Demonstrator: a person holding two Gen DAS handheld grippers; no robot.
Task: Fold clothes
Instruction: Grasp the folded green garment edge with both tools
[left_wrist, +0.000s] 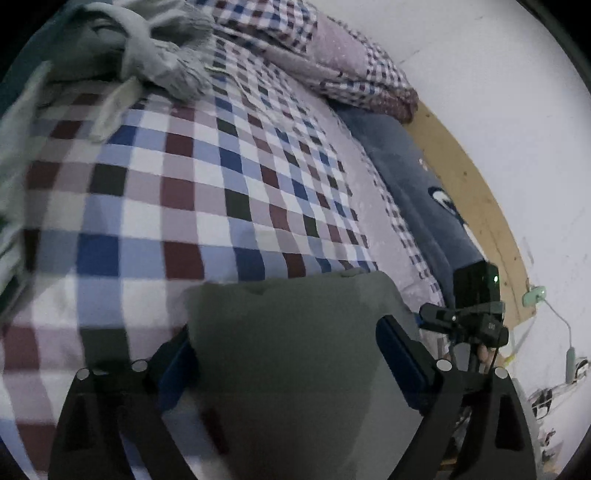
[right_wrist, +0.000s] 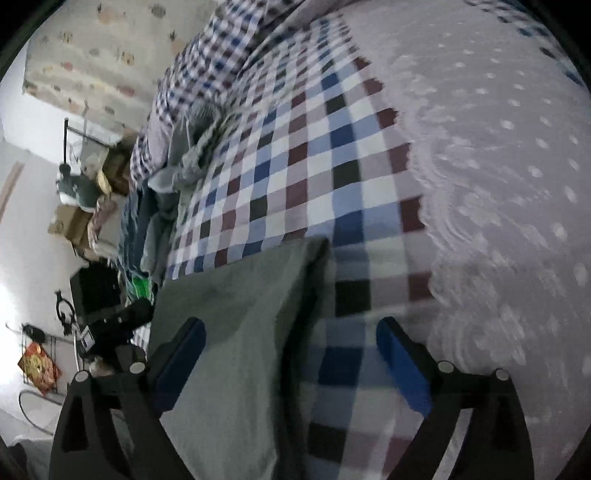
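Two grippers, one grey garment

One crumpled clothes pile (left_wrist: 162, 55) lies far left on the checked bedspread (left_wrist: 207, 177). Left gripper (left_wrist: 288, 354) is spread wide, the grey garment (left_wrist: 295, 350) lying flat between its fingers. Right gripper (right_wrist: 291, 354) likewise gapes, straddling the garment's edge.

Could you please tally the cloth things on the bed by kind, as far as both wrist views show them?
Grey-green cloth between the jaws: 1
Crumpled grey clothes heap: 1
Checked bedsheet: 1
Checked quilt at the head end: 1
Blue blanket along the wall: 1
Total: 5
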